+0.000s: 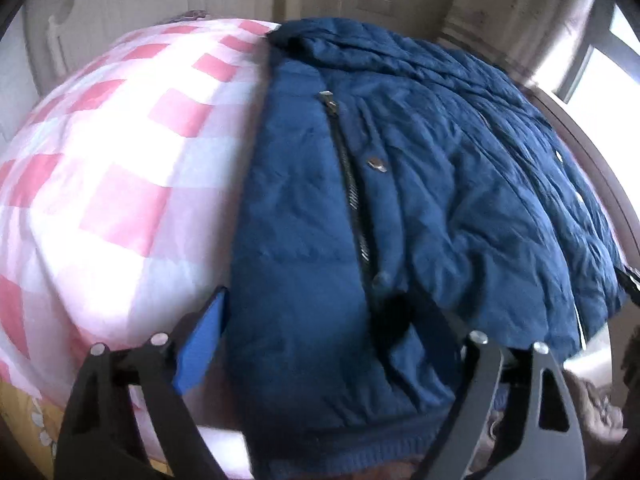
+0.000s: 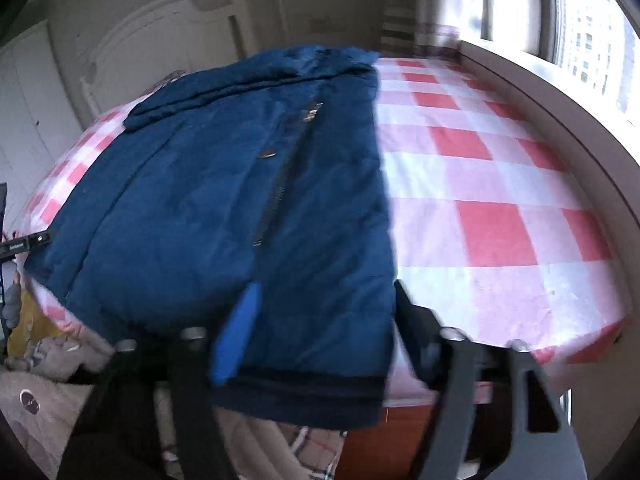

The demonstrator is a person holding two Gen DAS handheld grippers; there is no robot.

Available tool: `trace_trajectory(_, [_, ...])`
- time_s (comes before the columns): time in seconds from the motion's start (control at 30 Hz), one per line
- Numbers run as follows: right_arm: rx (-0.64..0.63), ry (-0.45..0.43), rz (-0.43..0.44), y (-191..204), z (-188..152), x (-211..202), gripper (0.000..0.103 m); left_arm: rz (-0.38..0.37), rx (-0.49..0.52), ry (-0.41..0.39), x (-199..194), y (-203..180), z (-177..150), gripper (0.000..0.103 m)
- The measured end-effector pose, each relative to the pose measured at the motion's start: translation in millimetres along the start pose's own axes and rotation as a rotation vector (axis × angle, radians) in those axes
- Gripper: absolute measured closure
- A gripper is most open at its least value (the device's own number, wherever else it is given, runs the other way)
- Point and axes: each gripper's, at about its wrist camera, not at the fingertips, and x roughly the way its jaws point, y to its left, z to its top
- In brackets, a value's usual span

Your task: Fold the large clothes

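A dark blue padded jacket (image 1: 400,208) lies flat, front up, on a bed with a pink and white checked sheet (image 1: 120,168). Its black zip (image 1: 352,184) runs down the middle. My left gripper (image 1: 308,308) stands open over the hem, its blue pad (image 1: 204,336) at the jacket's left edge and the dark finger (image 1: 424,316) on the cloth past the zip. In the right wrist view the jacket (image 2: 224,208) covers the left half of the sheet (image 2: 500,208). My right gripper (image 2: 326,292) is open and straddles the hem's right corner, the cloth flat between its fingers.
A white headboard (image 2: 160,40) stands at the far end of the bed. A window (image 2: 588,32) and a sill run along the right side. Loose clothes (image 2: 48,380) lie heaped below the near bed edge, beside the wooden bed frame (image 2: 384,440).
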Motion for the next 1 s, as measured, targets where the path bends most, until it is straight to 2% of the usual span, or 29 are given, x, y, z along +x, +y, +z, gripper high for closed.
trace_trajectory(0.2, [0.027, 0.016, 0.050, -6.2, -2.3, -5.3, 0.044, 0.014, 0.041, -0.026, -3.1, -10.9, -17.4, 0.018])
trace_trajectory(0.27, [0.018, 0.004, 0.064, -4.6, 0.2, -2.4, 0.048, -0.001, 0.064, -0.045, -3.5, -18.6, -16.7, 0.029])
trace_trajectory(0.33, [0.017, -0.016, 0.095, -2.8, -1.6, -1.3, 0.056, -0.048, 0.065, -0.059, -5.2, -22.3, -13.8, 0.058])
trace_trajectory(0.4, [0.069, -0.048, 0.168, -9.3, -2.3, 0.9, 0.066, -0.123, 0.030, -0.067, -4.7, -18.6, -9.1, 0.073])
trace_trajectory(0.43, [0.095, -0.059, 0.205, -12.8, -3.0, 1.5, 0.069, -0.159, 0.003, -0.068, -4.4, -14.3, -7.9, 0.077])
trace_trajectory(0.47, [0.121, -0.070, 0.247, -16.2, -4.2, 1.9, 0.072, -0.205, -0.038, -0.074, -5.1, -7.0, -7.6, 0.078])
trace_trajectory(0.63, [0.208, -0.141, 0.397, -25.0, -9.2, -16.4, 0.078, -0.308, -0.133, -0.170, -38.2, 10.6, -7.2, 0.083])
trace_trajectory(0.87, [0.164, -0.282, 0.558, -6.2, -13.0, -93.8, 0.079, -0.452, -0.164, -0.316, -111.2, 28.0, -9.4, 0.084])
trace_trajectory(0.97, [0.137, -0.387, 0.588, -6.8, -7.5, -143.9, 0.079, -0.564, -0.202, -0.422, -152.1, 46.6, -12.2, 0.084])
trace_trajectory(1.0, [0.117, -0.415, 0.592, -5.3, -4.3, -158.2, 0.079, -0.597, -0.195, -0.487, -172.8, 51.8, -12.0, 0.084])
